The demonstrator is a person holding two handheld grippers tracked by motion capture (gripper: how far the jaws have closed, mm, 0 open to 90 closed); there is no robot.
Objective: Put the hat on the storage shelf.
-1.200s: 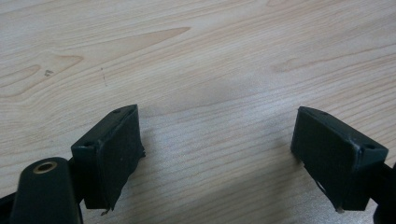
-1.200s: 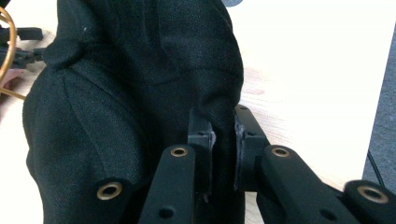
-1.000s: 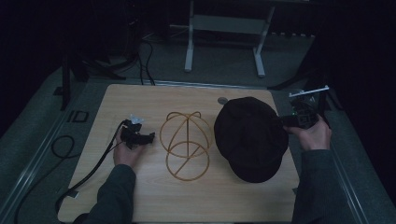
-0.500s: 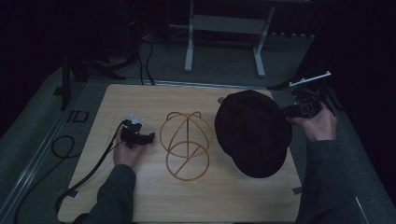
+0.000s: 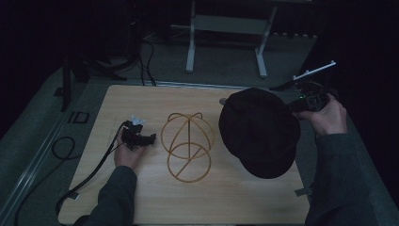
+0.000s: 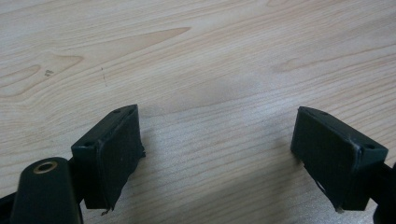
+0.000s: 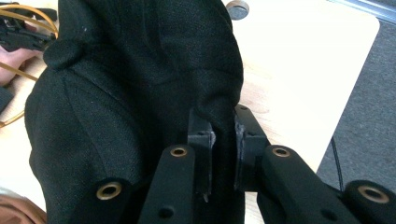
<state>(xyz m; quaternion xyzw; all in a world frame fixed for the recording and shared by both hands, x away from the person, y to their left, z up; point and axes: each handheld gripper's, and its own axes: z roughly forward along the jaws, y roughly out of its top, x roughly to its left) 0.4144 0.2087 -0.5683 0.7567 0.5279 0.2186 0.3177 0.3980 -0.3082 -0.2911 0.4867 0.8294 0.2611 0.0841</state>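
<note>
A black cloth cap (image 5: 261,132) hangs over the right part of the wooden table (image 5: 141,197), its brim toward the near edge. My right gripper (image 5: 295,104) holds it at its far right rim. In the right gripper view the jaws are shut on a fold of the cap (image 7: 140,93), with the right gripper (image 7: 223,140) pinching the fabric. A golden wire hat frame (image 5: 187,143) stands at the table's middle. Left of the frame, my left gripper (image 5: 141,139) rests low over the wood. Its jaws stand wide apart over bare wood in the left gripper view, the left gripper (image 6: 217,154) holding nothing.
A small round disc (image 5: 222,100) lies on the table just behind the cap, also seen as the disc (image 7: 236,8). A black cable (image 5: 84,179) trails off the table's left side. A metal stand (image 5: 226,33) is on the floor beyond the table.
My right gripper has risen and drawn away to the far right with the cap's rim, pulling the cap up and rightward. The left gripper has stayed put.
</note>
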